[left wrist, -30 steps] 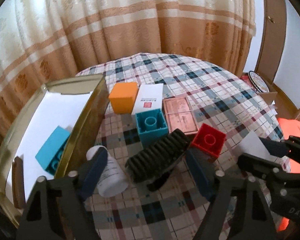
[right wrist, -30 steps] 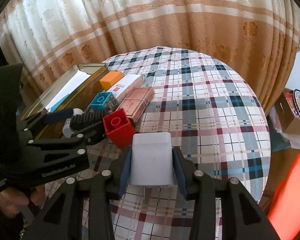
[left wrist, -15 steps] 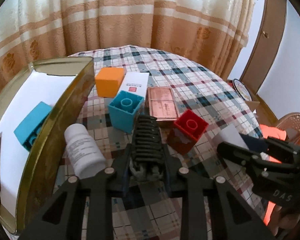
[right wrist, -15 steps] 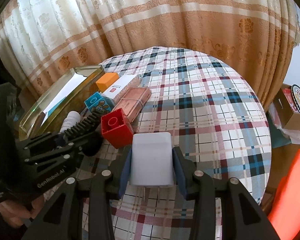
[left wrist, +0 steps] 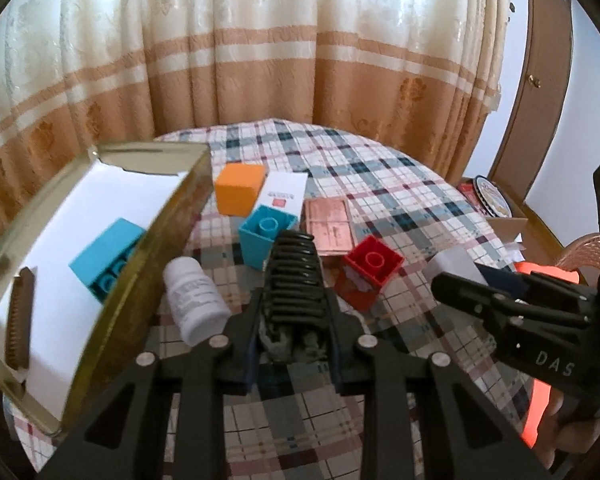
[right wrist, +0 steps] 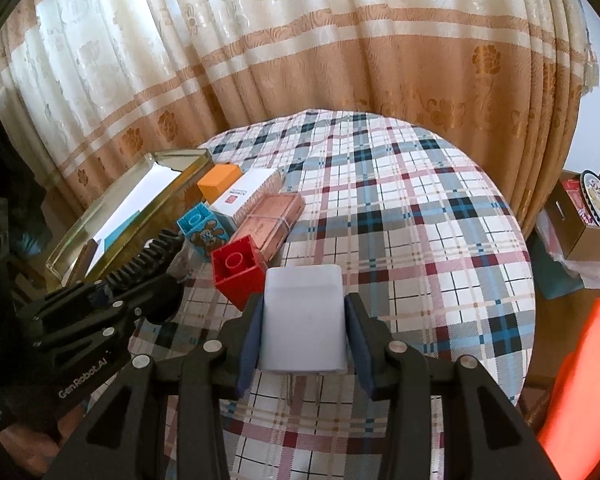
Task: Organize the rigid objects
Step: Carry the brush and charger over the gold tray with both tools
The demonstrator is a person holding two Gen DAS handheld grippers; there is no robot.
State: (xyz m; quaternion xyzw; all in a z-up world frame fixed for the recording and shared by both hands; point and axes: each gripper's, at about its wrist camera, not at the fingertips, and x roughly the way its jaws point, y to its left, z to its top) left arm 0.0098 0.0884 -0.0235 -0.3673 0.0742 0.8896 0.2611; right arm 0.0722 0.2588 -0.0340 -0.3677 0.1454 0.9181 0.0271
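Left wrist view: the left tongs (left wrist: 294, 320) pinch a black ribbed brush (left wrist: 294, 280) near its back end, over the desk (left wrist: 400, 200) beside the gold tray (left wrist: 112, 300). It looks stiff and light.

Right wrist view: the right tongs (right wrist: 302, 320) squeeze a white charger (right wrist: 302, 320) by its smooth, possibly slippery flat sides.

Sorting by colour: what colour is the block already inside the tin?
Light blue block, clearest in the left wrist view.
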